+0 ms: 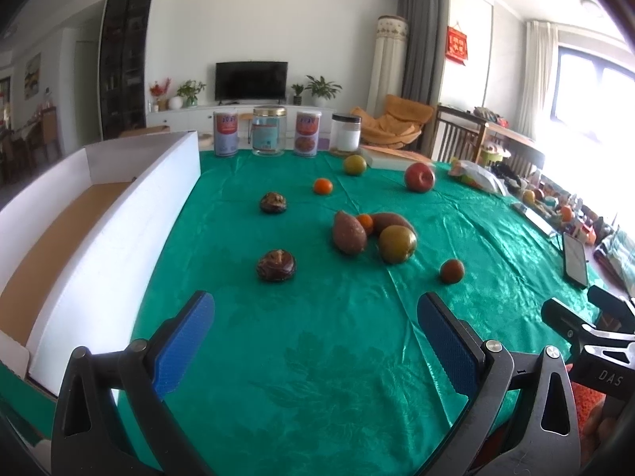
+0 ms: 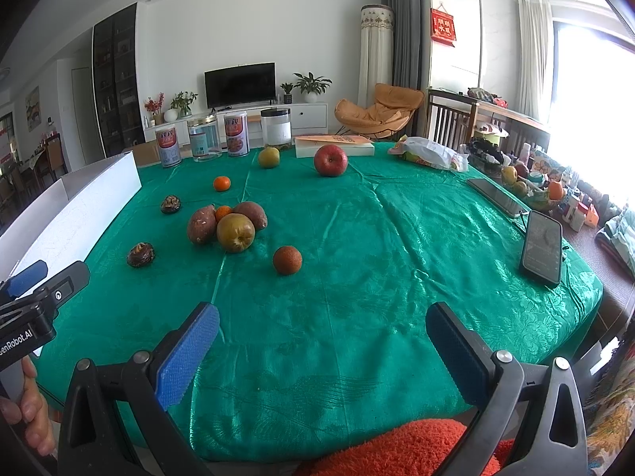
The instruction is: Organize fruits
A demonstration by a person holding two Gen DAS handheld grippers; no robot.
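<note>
Lying loose on the green tablecloth (image 2: pixel 357 238), every piece of produce is seen outside the white cardboard box (image 1: pixel 119 206), so the sorting is judged not yet begun. A cluster is formed near the middle: two sweet potatoes (image 1: pixel 349 232), a small orange (image 1: pixel 365 222) tucked between them, and a greenish-brown pear (image 1: pixel 397 244) touching the group. A reddish-brown round fruit (image 1: pixel 451 271) is set apart to the right of the cluster. Farther back, a second orange (image 1: pixel 322 186), another pear (image 1: pixel 354 165) and a red apple (image 1: pixel 419 176) are spread well apart. Two dark mushrooms (image 1: pixel 276 265) are placed nearer the box, one behind the other.

The box interior, as far as it is shown, is seen bare, with only its brown floor visible. Everything is therefore taken as left to be done.

The left gripper (image 1: pixel 315 341) is held over the near edge of the cloth with its blue pads wide apart and nothing between them. The right gripper (image 2: pixel 323 351) is likewise spread and empty, hovering beside it.

Jars and tins (image 1: pixel 269 131) are lined along the far edge, and a phone (image 2: pixel 541 246) is propped at the right.
</note>
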